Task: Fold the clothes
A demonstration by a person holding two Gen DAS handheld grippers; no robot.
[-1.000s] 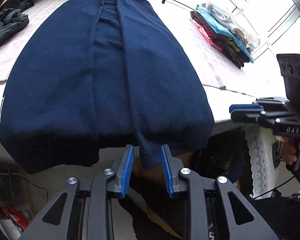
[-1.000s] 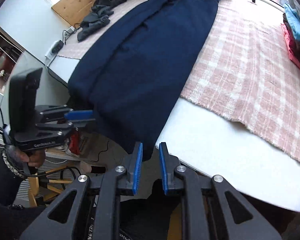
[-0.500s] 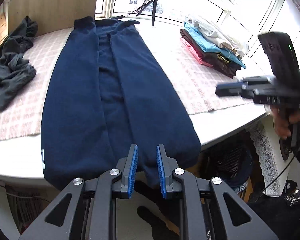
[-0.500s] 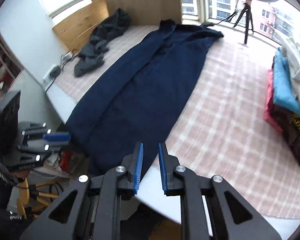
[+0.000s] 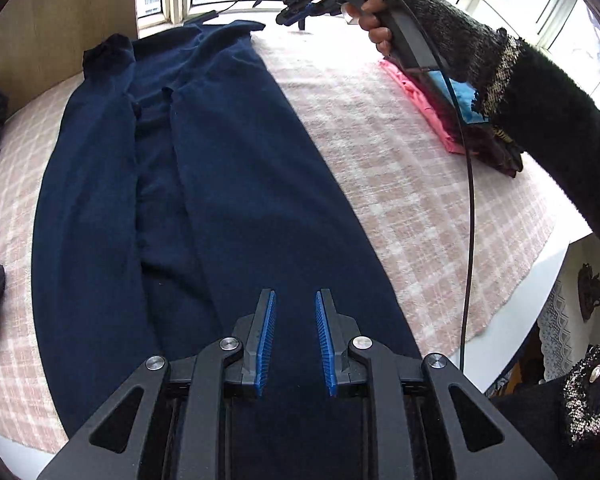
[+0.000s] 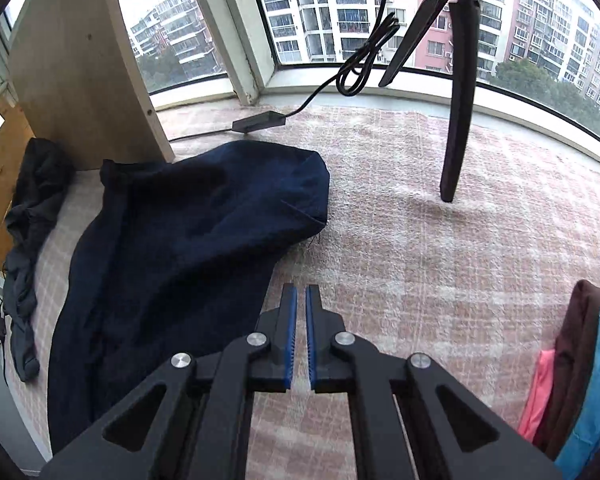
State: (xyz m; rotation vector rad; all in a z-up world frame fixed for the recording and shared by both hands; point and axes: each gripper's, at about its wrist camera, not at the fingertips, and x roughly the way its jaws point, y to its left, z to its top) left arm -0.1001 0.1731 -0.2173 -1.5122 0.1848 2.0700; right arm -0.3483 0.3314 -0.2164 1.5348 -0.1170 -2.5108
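clearly the navy garment [image 5: 236, 184] is soft, limp and long; take it by the collar corners. left gripper [image 5: 295, 342] hangs slightly open and empty, right gripper [image 6: 301, 336] has just closed on nothing.

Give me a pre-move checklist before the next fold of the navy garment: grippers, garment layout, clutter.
1. Navy garment lies long and flat on the checked cloth: ok.
2. Left gripper empty, jaws apart above the garment: ok.
3. Right gripper grips nothing; its jaws have just been closing to shut: ok.
4. Far end of garment smooth: not ok, bunched near the wooden panel.
5. Tripod leg clear of garment: ok.
6. Folded stack apart from garment: ok.
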